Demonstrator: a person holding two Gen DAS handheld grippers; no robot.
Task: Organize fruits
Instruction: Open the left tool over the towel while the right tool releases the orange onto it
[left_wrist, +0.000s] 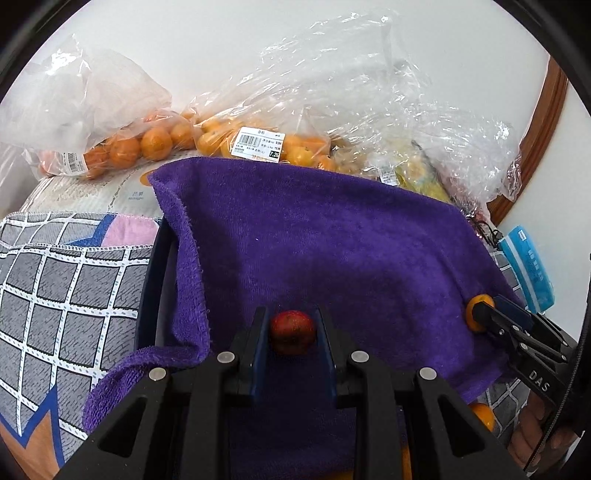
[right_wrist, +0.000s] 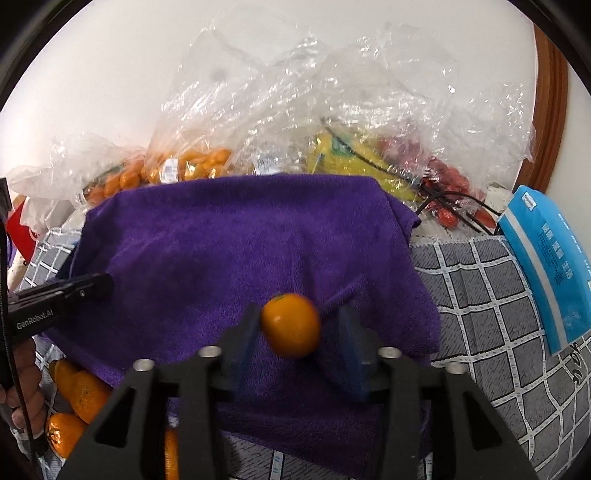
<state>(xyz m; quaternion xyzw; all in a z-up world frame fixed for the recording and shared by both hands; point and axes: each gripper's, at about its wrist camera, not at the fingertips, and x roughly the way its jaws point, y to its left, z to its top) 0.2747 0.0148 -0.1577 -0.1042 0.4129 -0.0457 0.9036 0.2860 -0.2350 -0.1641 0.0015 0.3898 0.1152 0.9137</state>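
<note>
My left gripper (left_wrist: 293, 325) is shut on a small red fruit (left_wrist: 293, 331) and holds it over the purple towel (left_wrist: 314, 240). My right gripper (right_wrist: 297, 325) is open around a small orange (right_wrist: 291, 325); the orange touches the left pad, and a gap shows at the right pad. The orange looks blurred. The right gripper also shows in the left wrist view (left_wrist: 480, 314) at the towel's right edge, with the orange (left_wrist: 472, 310) at its tip. The left gripper shows in the right wrist view (right_wrist: 99, 284) at the left.
Clear plastic bags of oranges (left_wrist: 147, 144) (right_wrist: 192, 166), yellow fruit (right_wrist: 347, 155) and red fruit (right_wrist: 450, 184) lie behind the towel against a white wall. Loose oranges (right_wrist: 81, 391) lie at the lower left. A blue packet (right_wrist: 546, 266) lies right on the grey checked cloth (right_wrist: 480, 295).
</note>
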